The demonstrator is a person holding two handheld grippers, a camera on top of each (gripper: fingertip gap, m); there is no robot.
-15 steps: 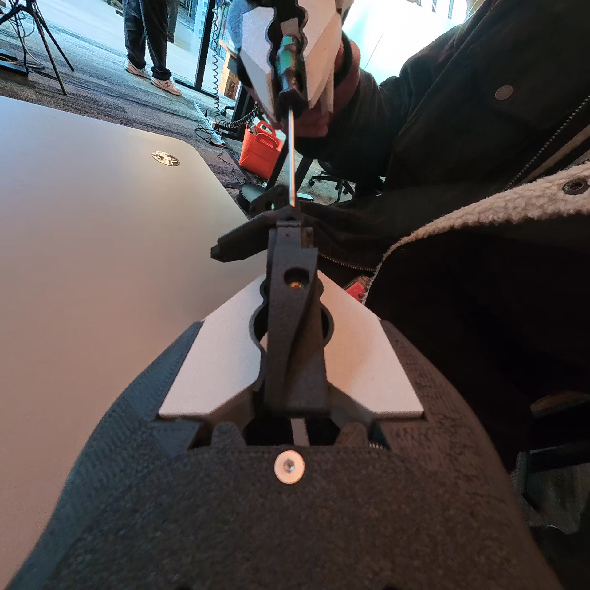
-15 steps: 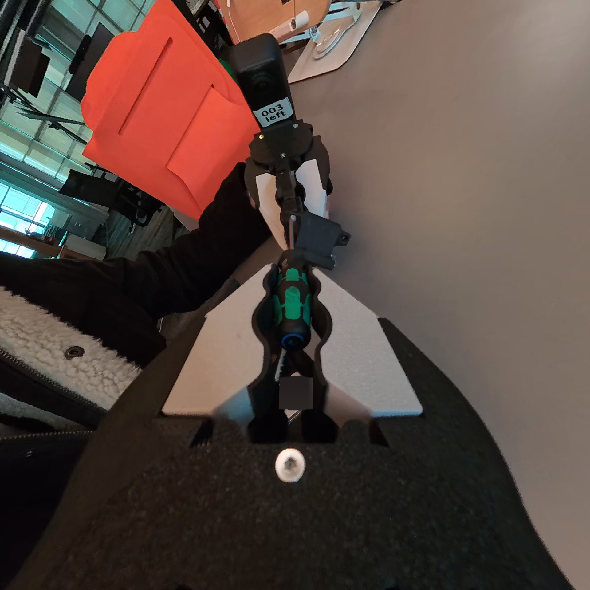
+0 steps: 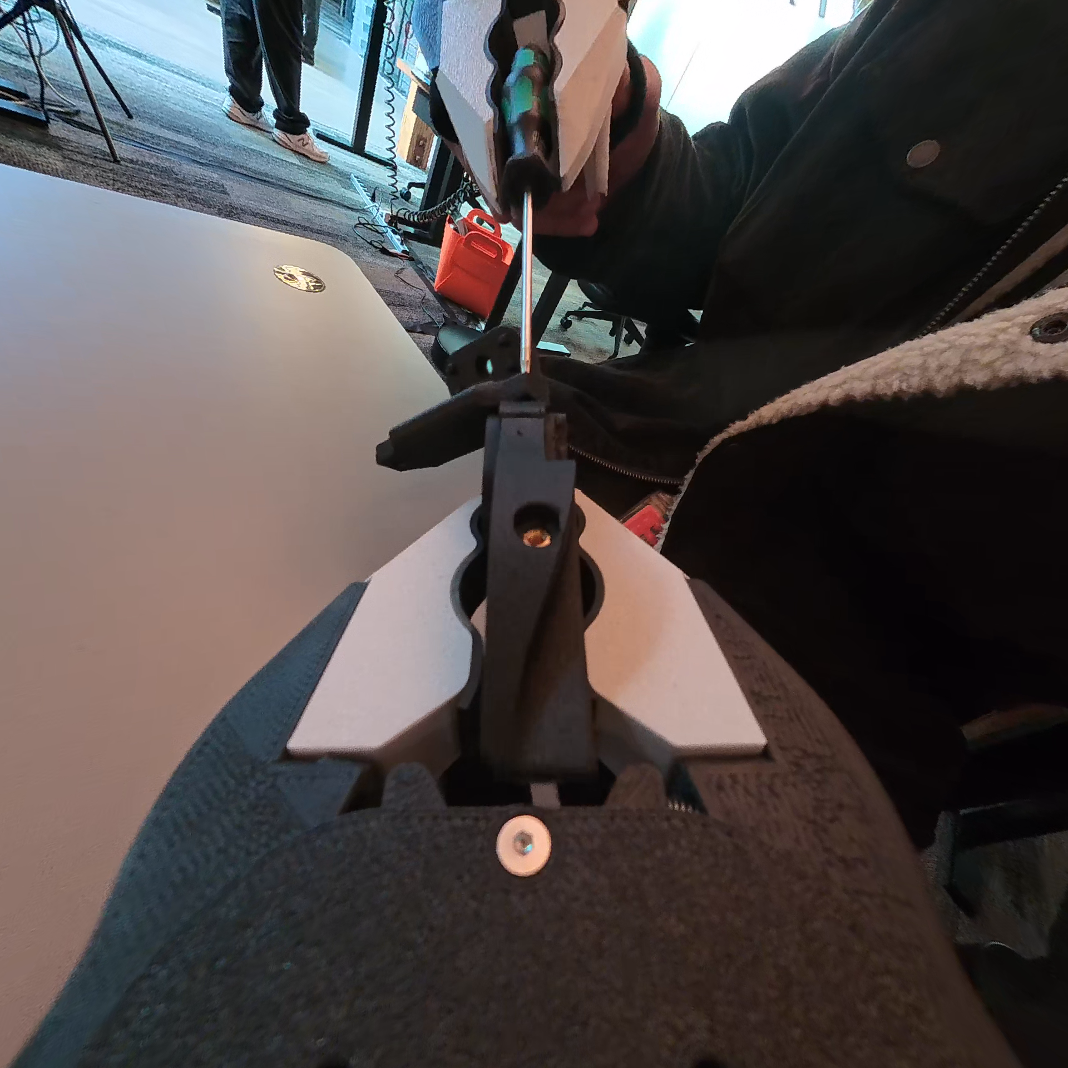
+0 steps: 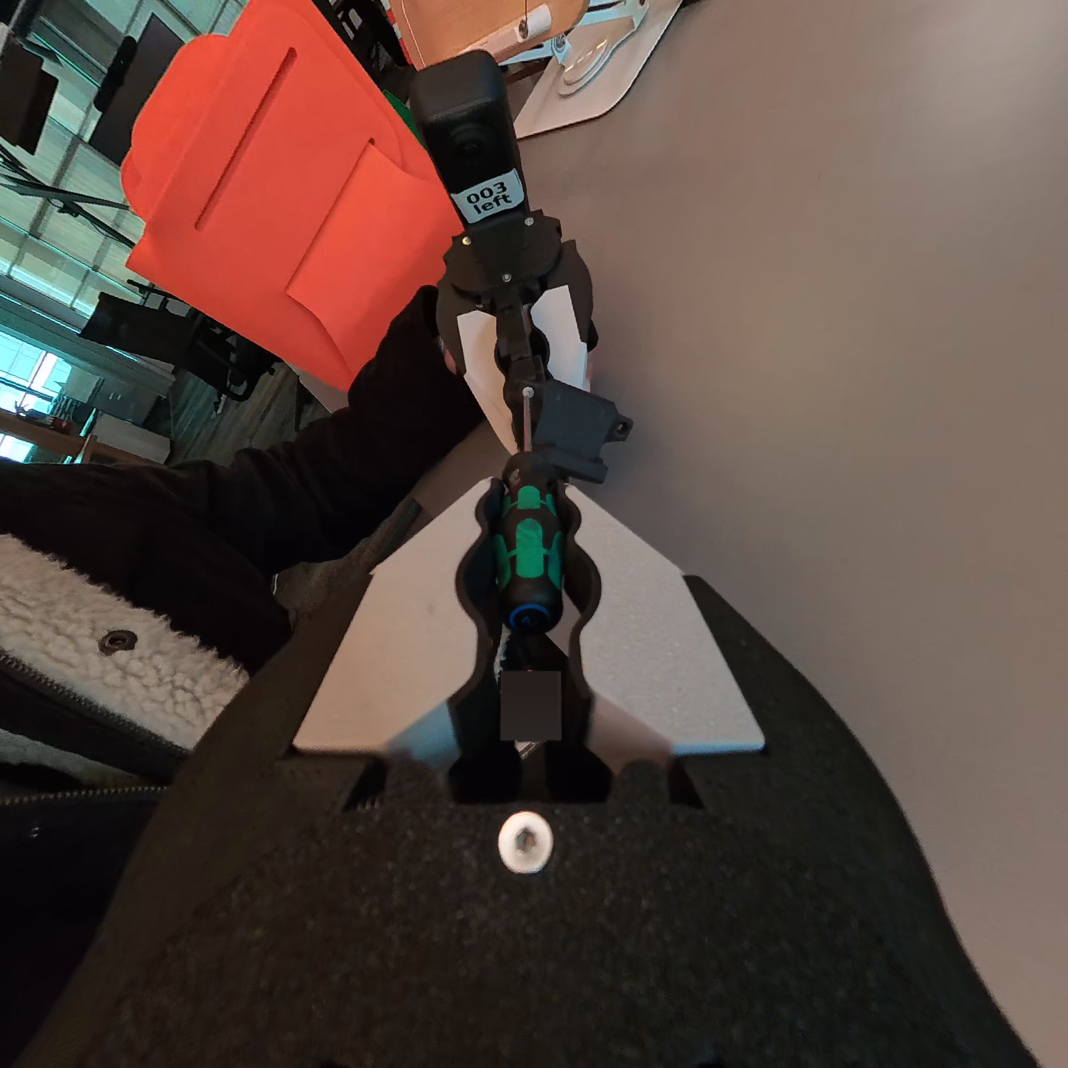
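Note:
My left gripper (image 3: pixel 529 520) is shut on a black 3D-printed plastic part (image 3: pixel 529 578) with a brass insert, held over the table's edge. My right gripper (image 4: pixel 529 503) is shut on a green-and-black screwdriver (image 4: pixel 529 555). Its thin steel shaft (image 3: pixel 526 277) points down into the top of the black part. In the left wrist view the right gripper (image 3: pixel 529 167) hangs above the part. In the right wrist view the left gripper (image 4: pixel 520 375) faces me with the part (image 4: pixel 578 427) in its jaws and a black camera (image 4: pixel 468 127) on top.
A pale grey table (image 3: pixel 173 462) lies to the left. A person in a dark jacket with fleece lining (image 3: pixel 867 347) sits close behind. An orange bag (image 3: pixel 471 266) stands on the floor, and another person's legs (image 3: pixel 266 86) stand farther off.
The screwdriver handle has turned slightly in the right gripper's grasp. Both grippers stay shut and the shaft stays on the black part.

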